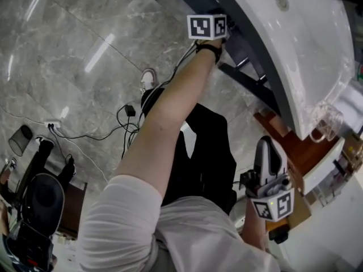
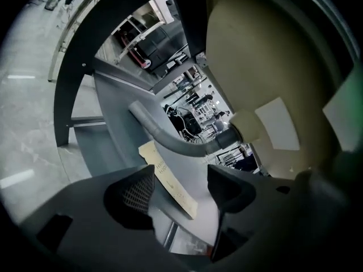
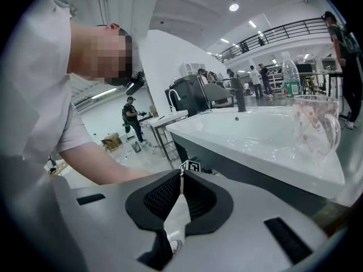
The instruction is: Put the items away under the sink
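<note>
Since neither gripper holds anything, the likely item is the glass mug (image 3: 315,126), upright on the sink rim (image 3: 255,146) at its near right end. It is probably stiff, slippery and breakable; take it by the handle.

Right gripper (image 3: 180,179): jaws pressed together, near the mug.

Left gripper (image 2: 180,181): jaws spread, empty, far under the basin beside the drain pipe (image 2: 164,135). The metal frame (image 2: 68,95) crowds it; open floor (image 1: 68,67) lies left.

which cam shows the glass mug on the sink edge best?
Right gripper view: glass mug shows side-on, handle visible, on the sink rim. Head view catches it small, from above. Left gripper view: none.
</note>
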Demonstrator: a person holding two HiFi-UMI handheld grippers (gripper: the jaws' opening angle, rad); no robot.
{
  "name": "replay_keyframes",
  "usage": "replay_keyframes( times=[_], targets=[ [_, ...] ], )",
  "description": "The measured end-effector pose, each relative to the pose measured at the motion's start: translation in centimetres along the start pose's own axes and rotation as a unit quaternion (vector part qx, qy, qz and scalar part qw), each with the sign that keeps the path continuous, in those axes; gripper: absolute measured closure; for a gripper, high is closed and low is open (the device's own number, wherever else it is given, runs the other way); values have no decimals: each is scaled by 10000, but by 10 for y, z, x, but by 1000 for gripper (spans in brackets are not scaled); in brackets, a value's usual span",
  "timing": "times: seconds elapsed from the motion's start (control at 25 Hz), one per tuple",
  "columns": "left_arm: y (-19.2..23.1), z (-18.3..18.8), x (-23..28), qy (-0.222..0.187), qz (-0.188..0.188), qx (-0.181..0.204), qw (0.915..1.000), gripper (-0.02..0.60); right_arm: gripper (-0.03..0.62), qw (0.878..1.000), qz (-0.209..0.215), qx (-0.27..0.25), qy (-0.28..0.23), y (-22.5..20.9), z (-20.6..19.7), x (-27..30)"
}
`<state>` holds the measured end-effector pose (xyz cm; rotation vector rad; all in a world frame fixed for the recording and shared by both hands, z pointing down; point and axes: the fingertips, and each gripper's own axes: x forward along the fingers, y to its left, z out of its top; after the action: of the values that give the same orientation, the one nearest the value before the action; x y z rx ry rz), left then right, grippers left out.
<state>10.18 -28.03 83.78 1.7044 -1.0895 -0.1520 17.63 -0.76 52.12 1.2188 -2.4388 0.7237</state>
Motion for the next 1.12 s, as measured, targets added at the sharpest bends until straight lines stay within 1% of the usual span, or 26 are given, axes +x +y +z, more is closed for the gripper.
replay_keyframes(
  times=[0.12,0.24,0.32,0.4,0.52,0.6,0.8,0.92,1.12],
  targets=[
    [-3,5,-18,-67,-70,13,10000,297,553,9999,47,18,105,8,3,1],
    [-6,6,-43,-70,-110,43,9999,378,553,9997,134,40,193,22,9,0],
    [-5,8,-63,-51,-51,94,9999,451,553,9995,224,39,199,35,14,0],
    [-4,10,-84,-26,5,142,9999,554,553,9994,285,81,165,45,20,-1],
    [-10,13,-112,29,11,254,9997,577,553,9994,338,116,3,53,34,-2],
    [-21,16,-128,101,-14,418,9991,578,553,9993,342,107,-139,59,46,-5],
    [-70,38,-163,169,-200,884,9957,580,553,9982,240,74,-536,66,77,-10],
    [-104,46,-183,170,-336,1040,9939,580,553,9970,167,29,-759,69,96,-19],
    [-146,54,-216,272,-376,1253,9910,580,553,9943,115,-65,-1061,80,126,-33]
  ],
)
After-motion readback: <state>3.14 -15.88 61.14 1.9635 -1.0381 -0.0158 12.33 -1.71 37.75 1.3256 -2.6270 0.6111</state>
